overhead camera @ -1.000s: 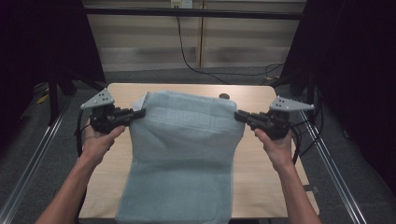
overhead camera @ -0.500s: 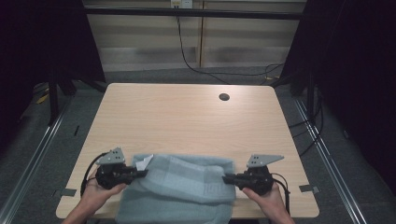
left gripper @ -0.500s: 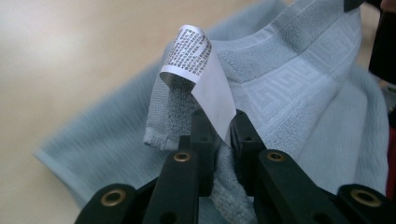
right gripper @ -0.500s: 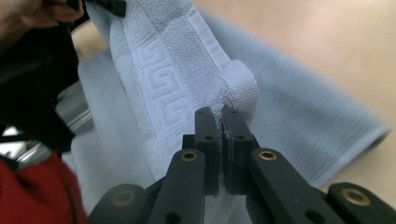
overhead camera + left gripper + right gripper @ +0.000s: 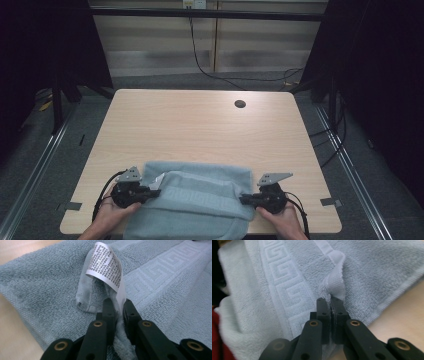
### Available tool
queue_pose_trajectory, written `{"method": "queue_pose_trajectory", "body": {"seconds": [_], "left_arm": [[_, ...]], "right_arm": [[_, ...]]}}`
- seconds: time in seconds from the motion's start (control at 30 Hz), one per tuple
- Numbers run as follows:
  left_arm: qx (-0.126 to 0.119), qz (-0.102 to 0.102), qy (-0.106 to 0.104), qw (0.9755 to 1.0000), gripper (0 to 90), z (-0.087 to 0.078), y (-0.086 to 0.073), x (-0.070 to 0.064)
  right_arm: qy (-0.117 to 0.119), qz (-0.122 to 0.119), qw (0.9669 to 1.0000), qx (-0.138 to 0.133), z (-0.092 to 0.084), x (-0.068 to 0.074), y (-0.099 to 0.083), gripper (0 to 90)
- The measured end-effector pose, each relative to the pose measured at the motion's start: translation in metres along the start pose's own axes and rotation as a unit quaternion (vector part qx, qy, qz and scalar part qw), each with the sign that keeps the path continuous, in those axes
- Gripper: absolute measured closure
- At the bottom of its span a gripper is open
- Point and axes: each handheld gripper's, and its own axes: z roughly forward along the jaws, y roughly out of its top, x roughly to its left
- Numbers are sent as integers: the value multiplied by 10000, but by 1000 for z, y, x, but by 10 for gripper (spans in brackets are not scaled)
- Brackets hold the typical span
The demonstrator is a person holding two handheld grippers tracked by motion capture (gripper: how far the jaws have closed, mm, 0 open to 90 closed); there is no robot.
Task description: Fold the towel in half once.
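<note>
A pale blue towel (image 5: 200, 192) with a woven key-pattern band lies folded at the near edge of the wooden table (image 5: 200, 130), part of it hanging over the front. My left gripper (image 5: 150, 189) is shut on the towel's left corner (image 5: 100, 295), where a white printed care label (image 5: 106, 263) curls up. At the right side, my right gripper (image 5: 246, 200) is shut on the towel's other corner (image 5: 334, 282), its jaws pressed together on the hem. Both grippers rest low on the table, held by the person's hands.
A round cable hole (image 5: 240, 104) sits in the far right part of the tabletop. Black cables (image 5: 210, 65) run across the floor behind the table. Dark curtains flank both sides, and metal rails (image 5: 45, 150) lie along the floor.
The towel was held up high and spread between the grippers; both have come down and toward the near edge, laying it folded on the table. Since half a second ago it has settled slightly.
</note>
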Motion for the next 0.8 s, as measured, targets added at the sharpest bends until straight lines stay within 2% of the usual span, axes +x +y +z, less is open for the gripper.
{"method": "queue_pose_trajectory", "body": {"seconds": [0.07,0.13,0.23,0.33,0.43,0.53,0.63,0.73,0.8], "left_arm": [[-37,-30,59,10000,829,8,8,7],[-44,-42,127,9999,830,19,20,16],[-24,-52,225,9997,830,32,35,26],[-48,-178,268,9995,830,46,49,35],[-49,-210,357,9991,830,58,63,43],[-131,-376,430,9983,830,68,73,52],[-208,-542,416,9974,830,77,81,62],[-156,-475,585,9970,830,82,89,68],[-180,-539,586,9967,830,85,92,73]], "right_arm": [[-114,58,9999,-22,1,-10,5,873],[-353,-44,9994,-5,2,-20,14,873],[-522,45,9986,-47,4,-37,22,873],[-730,159,9972,-59,5,-56,32,872],[-864,300,9958,-102,7,-75,41,872],[-993,444,9939,-166,9,-91,50,872],[-1083,585,9921,-250,12,-107,57,872],[-1178,656,9905,-284,16,-118,65,872],[-1278,630,9894,-280,19,-124,71,872]]}}
